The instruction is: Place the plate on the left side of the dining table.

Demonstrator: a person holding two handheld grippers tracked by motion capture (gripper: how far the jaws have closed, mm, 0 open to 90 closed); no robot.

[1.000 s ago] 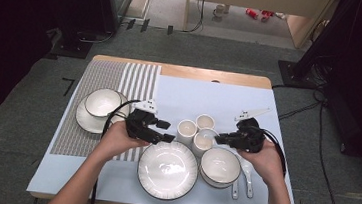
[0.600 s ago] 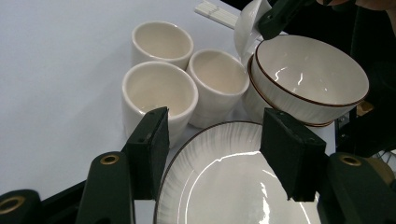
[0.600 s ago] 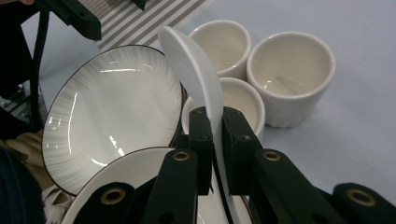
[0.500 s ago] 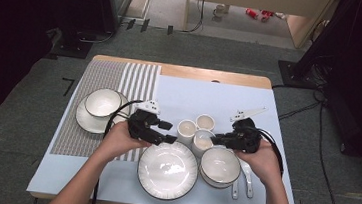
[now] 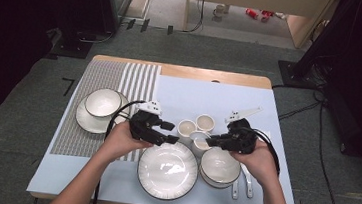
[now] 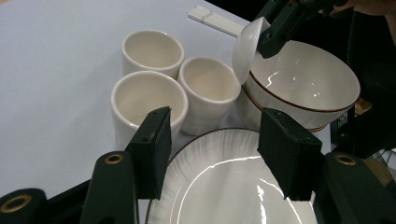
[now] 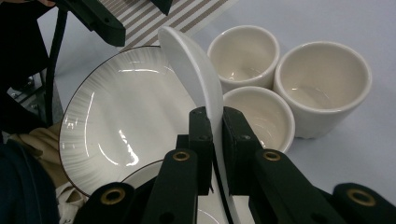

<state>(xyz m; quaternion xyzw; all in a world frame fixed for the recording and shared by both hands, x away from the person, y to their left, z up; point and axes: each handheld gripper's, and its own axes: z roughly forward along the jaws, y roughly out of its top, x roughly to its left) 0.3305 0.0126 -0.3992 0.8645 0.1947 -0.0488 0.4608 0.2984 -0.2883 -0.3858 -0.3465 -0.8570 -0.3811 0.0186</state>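
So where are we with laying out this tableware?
Looks done: a bowl on a plate sits on the striped mat. In hand: the right tool grips a white spoon above the bowl and three cups; the left tool hovers open over the big plate. Probably left: placing the spoon, plate, bowl and cups.

Three cups [image 5: 196, 130] cluster tightly between plate [image 5: 168, 169] and bowl [image 5: 220, 166], leaving no gap among them. Beyond the cups the blue worktop [image 5: 205, 94] lies open. Stacked bowl and saucer [image 5: 99, 109] block the left.
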